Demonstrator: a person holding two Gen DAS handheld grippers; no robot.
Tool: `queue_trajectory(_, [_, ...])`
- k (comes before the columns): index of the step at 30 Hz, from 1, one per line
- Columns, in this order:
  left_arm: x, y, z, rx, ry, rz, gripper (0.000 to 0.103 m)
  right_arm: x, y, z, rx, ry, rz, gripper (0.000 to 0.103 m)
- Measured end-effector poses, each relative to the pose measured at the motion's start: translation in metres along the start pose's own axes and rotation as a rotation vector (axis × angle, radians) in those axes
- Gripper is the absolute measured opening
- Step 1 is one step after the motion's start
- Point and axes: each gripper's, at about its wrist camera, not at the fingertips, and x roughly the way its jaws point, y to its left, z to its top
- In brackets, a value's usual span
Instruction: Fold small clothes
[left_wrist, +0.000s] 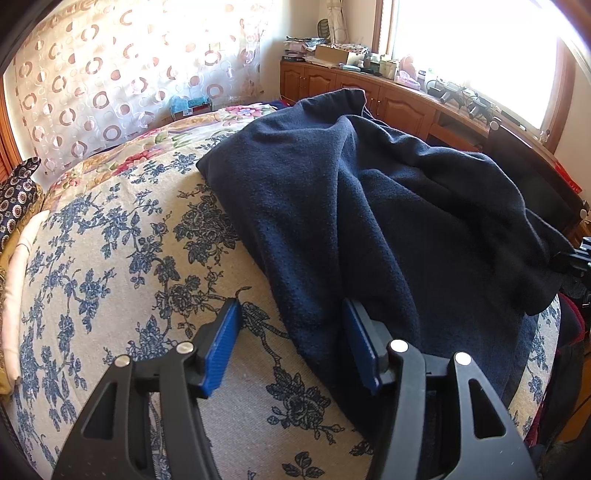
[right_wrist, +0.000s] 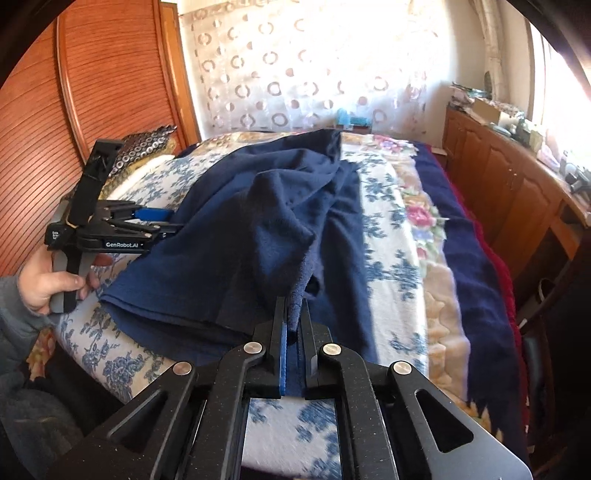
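A dark navy garment (left_wrist: 369, 206) lies crumpled on the blue-flowered bed cover (left_wrist: 129, 240). My left gripper (left_wrist: 291, 306) stands open at the garment's near left edge. Its left pad is over bare cover, its right finger rests against the cloth, and the hem lies loosely between the jaws. In the right wrist view the garment (right_wrist: 258, 206) runs from the bed's near edge toward the far end. My right gripper (right_wrist: 293, 301) is shut on a raised fold of it. The left gripper (right_wrist: 162, 225) shows at the garment's left side, held by a hand (right_wrist: 40, 284).
A wooden headboard (right_wrist: 110, 74) and a patterned pillow (right_wrist: 147, 147) lie left of the bed. A fringed navy blanket (right_wrist: 472, 258) covers the bed's right side. A cluttered wooden cabinet (left_wrist: 388, 96) runs under the window, and a circle-patterned curtain (left_wrist: 129, 74) hangs behind.
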Motion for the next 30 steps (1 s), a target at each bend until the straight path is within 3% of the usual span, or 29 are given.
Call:
queue_trajectory(12, [-0.001,0.002,0.001,-0.028,-0.001,-0.002,0.057,-0.004,-0.027,-0.021,0.071,0.030,-0.074,0.001])
queue_trajectory(18, [-0.006,0.003,-0.001,-0.063,0.012,0.010,0.057,-0.002,-0.035,-0.016,0.080,0.015,-0.064,0.001])
queue_trajectory(21, [-0.030,0.014,-0.008,-0.159,-0.013,-0.073,0.057,-0.007,-0.036,-0.012,0.067,0.001,-0.070,0.001])
queue_trajectory(24, [-0.055,0.009,-0.016,-0.168,-0.049,-0.192,0.057,-0.004,-0.041,-0.015,0.052,0.028,-0.071,0.001])
queue_trajectory(28, [-0.056,-0.009,-0.026,-0.131,-0.005,-0.196,0.057,0.008,-0.044,-0.021,0.046,0.057,-0.087,0.001])
queue_trajectory(30, [-0.053,-0.017,-0.031,-0.117,0.011,-0.204,0.057,0.012,-0.047,-0.020,0.065,0.056,-0.088,0.008])
